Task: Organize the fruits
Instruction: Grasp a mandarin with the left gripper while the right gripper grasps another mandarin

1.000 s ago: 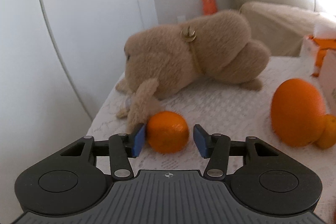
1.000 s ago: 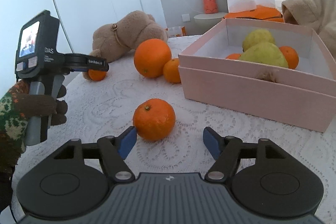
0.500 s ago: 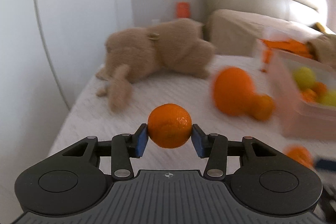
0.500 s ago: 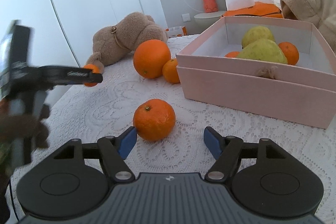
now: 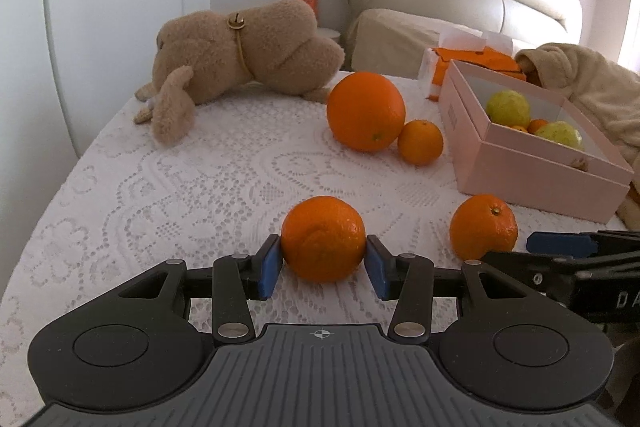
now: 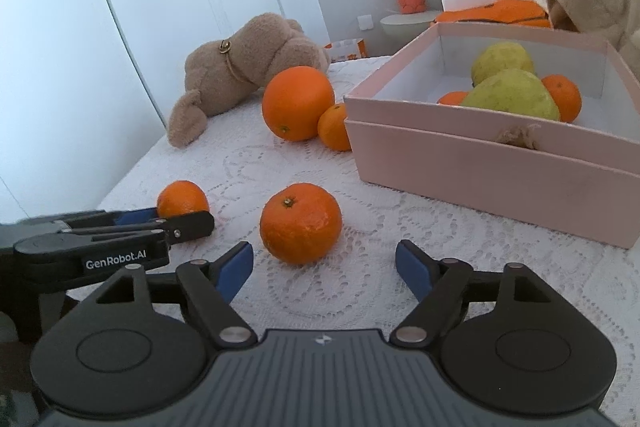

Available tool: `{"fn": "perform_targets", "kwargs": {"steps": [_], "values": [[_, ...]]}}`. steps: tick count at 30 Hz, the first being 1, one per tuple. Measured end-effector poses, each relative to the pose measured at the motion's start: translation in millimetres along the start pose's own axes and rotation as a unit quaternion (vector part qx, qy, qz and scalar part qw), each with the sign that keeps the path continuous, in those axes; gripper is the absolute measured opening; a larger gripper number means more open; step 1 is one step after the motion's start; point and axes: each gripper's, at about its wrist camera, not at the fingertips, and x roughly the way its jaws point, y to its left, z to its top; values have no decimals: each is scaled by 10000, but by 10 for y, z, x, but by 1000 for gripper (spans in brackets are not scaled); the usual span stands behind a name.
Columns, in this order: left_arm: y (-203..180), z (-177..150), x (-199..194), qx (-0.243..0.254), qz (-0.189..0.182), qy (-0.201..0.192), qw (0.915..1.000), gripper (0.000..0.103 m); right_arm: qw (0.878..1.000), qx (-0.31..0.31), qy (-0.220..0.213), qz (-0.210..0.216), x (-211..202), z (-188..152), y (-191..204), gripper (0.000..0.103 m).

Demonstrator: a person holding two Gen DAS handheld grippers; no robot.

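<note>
Just grabbed the mandarin [image 5: 323,238] from beside the plush [image 5: 240,55] with the left gripper [image 5: 323,267], jaws clamped on it, now carried right toward the box [image 5: 532,163], while the right gripper [image 6: 324,267] sits wide open behind a second mandarin [image 6: 301,223], so probably next in.

1. The left tool [image 5: 323,263] has blue pads on black fingers; the tangerine [image 5: 323,238] between them is bright orange.
2. The right tool [image 6: 324,269] shows the same blue and black.
3. The lace bedspread [image 5: 180,187] is white with a floral openwork pattern.
4. The box [image 6: 480,163] is pale pink outside, white inside.
5. The guavas [image 6: 510,95] are yellow-green.
6. The plush dog [image 5: 248,43] is tan with a gold collar.
7. The large orange [image 5: 366,111] is deep orange.
</note>
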Motion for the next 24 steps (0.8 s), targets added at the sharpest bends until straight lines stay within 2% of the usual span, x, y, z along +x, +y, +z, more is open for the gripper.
{"fn": "perform_targets", "kwargs": {"steps": [6, 11, 15, 20, 22, 24], "values": [[45, -33, 8, -167, -145, -1, 9998, 50, 10000, 88, 13, 33, -2, -18, 29, 87], [115, -49, 5, -336, -291, -36, 9990, 50, 9999, 121, 19, 19, -26, -6, 18, 86], [171, -69, -13, -556, -371, -104, 9977, 49, 9996, -139, 13, -241, -22, -12, 120, 83], [200, -84, -24, -684, -415, -159, 9967, 49, 9986, -451, 38, -257, 64, 56, 261, 74], [200, -84, -25, -664, -402, -159, 9969, 49, 9983, -512, 66, -282, 129, 104, 306, 64], [195, -85, -29, -653, -391, -165, 9970, 49, 9971, -636, 129, -399, 202, 148, 353, 60]]}}
